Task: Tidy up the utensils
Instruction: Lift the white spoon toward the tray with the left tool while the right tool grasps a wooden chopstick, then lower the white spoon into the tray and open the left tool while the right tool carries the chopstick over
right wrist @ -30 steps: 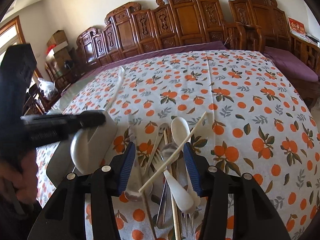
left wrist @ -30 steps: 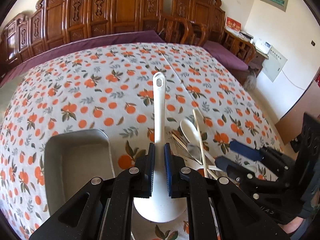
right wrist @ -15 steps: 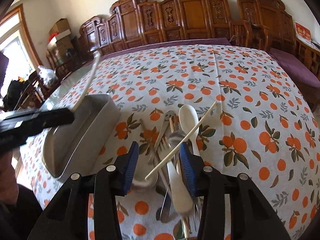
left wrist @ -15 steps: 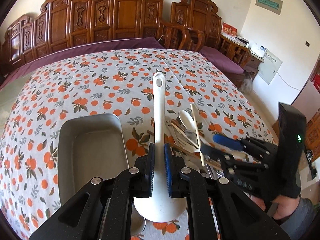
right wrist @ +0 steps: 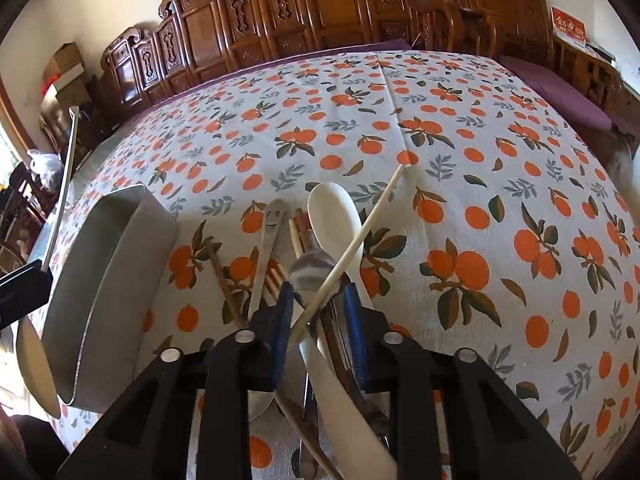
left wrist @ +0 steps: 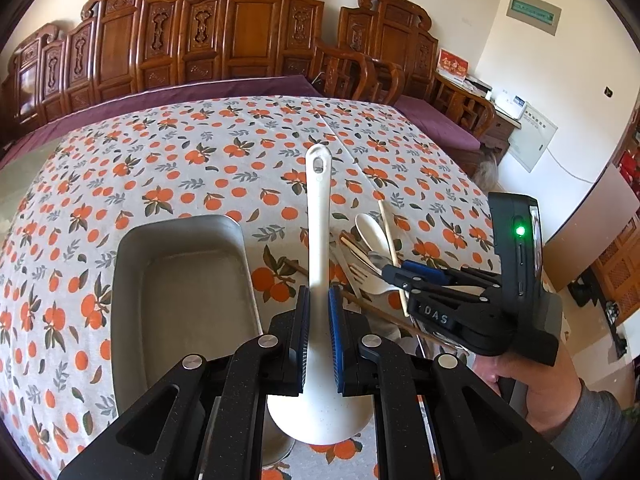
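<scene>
Left wrist view: the left gripper (left wrist: 318, 340) is pinched on the neck of a white rice paddle (left wrist: 319, 320), blue pads touching it on both sides.
Paddle pose: the handle points away from the camera, its hanging hole at the far end; the broad blade sits below the fingers, near the lens.
Beside the left gripper: a metal tray (left wrist: 132, 264) lies on the tablecloth (left wrist: 180, 168) to the left, its long side running away from the camera, nothing visible in the part that shows.
Right of the paddle: the right gripper (left wrist: 400, 272) reaches in over a heap of utensils (left wrist: 368, 256), a hand (left wrist: 540, 392) holding its body, a green light lit on it.
Right wrist view: the right gripper (right wrist: 318, 312) has its jaws spread either side of the heap, one pale chopstick (right wrist: 360, 240) running slantwise between them; whether the pads press anything, I cannot tell.
Heap: a white spoon (right wrist: 334, 216), a metal spoon (right wrist: 314, 276), a metal handle with a smiling face (right wrist: 272, 224), and brown chopsticks (right wrist: 224, 280) overlap one another.
Further left: the tray (right wrist: 116, 264) stands just beside the heap, and the paddle's edge (right wrist: 60, 200) shows past it.
Backdrop: carved wooden chairs (right wrist: 320, 12) line the far side of the table.
</scene>
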Available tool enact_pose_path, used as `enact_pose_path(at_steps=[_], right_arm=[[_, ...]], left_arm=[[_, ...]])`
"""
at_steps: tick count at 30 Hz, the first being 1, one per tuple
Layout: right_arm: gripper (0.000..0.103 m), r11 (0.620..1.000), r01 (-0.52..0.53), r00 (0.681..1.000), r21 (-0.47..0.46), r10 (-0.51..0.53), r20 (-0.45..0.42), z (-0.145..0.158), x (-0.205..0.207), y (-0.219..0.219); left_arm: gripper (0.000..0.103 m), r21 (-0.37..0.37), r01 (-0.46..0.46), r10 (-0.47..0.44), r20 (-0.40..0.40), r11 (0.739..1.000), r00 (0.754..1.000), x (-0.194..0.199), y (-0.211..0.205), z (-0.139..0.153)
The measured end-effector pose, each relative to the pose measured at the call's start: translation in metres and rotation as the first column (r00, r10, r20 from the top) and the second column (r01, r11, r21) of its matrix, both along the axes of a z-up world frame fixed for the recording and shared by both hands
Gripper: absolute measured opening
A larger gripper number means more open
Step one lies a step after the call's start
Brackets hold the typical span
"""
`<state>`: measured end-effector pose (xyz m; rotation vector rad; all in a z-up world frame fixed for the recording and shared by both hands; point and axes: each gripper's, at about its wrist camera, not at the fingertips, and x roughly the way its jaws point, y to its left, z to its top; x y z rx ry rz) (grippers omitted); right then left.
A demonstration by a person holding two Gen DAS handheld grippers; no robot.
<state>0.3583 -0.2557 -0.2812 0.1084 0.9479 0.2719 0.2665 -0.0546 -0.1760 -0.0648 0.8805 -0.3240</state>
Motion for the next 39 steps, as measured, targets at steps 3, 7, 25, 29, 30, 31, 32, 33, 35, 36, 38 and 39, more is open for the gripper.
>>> enact_pose_path(at_steps=[3, 7, 25, 29, 30, 31, 32, 33, 35, 36, 38, 39], right_arm=[[0.020, 1.000, 0.002, 1.000, 0.028, -0.002, -0.007, 0.001, 0.001, -0.004], [0.017, 0.998, 0.016, 1.000, 0.066, -0.014, -0.023, 0.002, 0.002, -0.011], [0.006, 0.994, 0.002, 0.997, 0.109, -0.011, 0.077, 0.031, -0.012, -0.022], [0.006, 0.992, -0.015, 0.995, 0.128, 0.002, 0.103, 0.039, -0.017, -0.023], [0.006, 0.991, -0.019, 0.994, 0.131, 0.005, 0.109, 0.041, -0.018, -0.023], [0.006, 0.990, -0.026, 0.993, 0.135, 0.010, 0.116, 0.043, -0.020, -0.022], [0.006, 0.990, -0.031, 0.993, 0.137, 0.015, 0.121, 0.044, -0.022, -0.021], [0.006, 0.990, -0.039, 0.992, 0.139, 0.021, 0.128, 0.046, -0.023, -0.019], [0.006, 0.990, -0.055, 0.990, 0.133, 0.037, 0.139, 0.048, -0.026, -0.015], [0.006, 0.990, -0.061, 0.989, 0.129, 0.042, 0.142, 0.049, -0.028, -0.013], [0.006, 0.989, -0.073, 0.988, 0.125, 0.055, 0.146, 0.050, -0.031, -0.008], [0.006, 0.988, -0.083, 0.987, 0.127, 0.064, 0.149, 0.051, -0.033, -0.006]], left_arm=[[0.008, -0.007, -0.006, 0.006, 0.004, 1.000, 1.000, -0.001, 0.007, 0.002], [0.008, -0.007, -0.017, 0.018, 0.011, 1.000, 1.000, -0.002, 0.016, 0.003], [0.008, 0.028, -0.071, 0.072, -0.026, 0.997, 0.997, 0.004, 0.053, -0.008], [0.008, 0.046, -0.084, 0.086, -0.047, 0.995, 0.995, 0.006, 0.063, -0.014], [0.008, 0.054, -0.087, 0.090, -0.051, 0.995, 0.995, 0.007, 0.065, -0.015], [0.008, 0.061, -0.088, 0.091, -0.054, 0.994, 0.994, 0.007, 0.066, -0.017], [0.008, 0.070, -0.088, 0.092, -0.060, 0.994, 0.994, 0.008, 0.067, -0.019], [0.008, 0.075, -0.088, 0.093, -0.067, 0.993, 0.993, 0.009, 0.068, -0.021], [0.008, 0.094, -0.089, 0.097, -0.090, 0.992, 0.991, 0.011, 0.070, -0.029], [0.008, 0.105, -0.090, 0.100, -0.100, 0.990, 0.990, 0.013, 0.071, -0.033], [0.008, 0.123, -0.089, 0.103, -0.119, 0.988, 0.987, 0.015, 0.071, -0.039], [0.008, 0.130, -0.086, 0.103, -0.129, 0.988, 0.986, 0.016, 0.071, -0.043]])
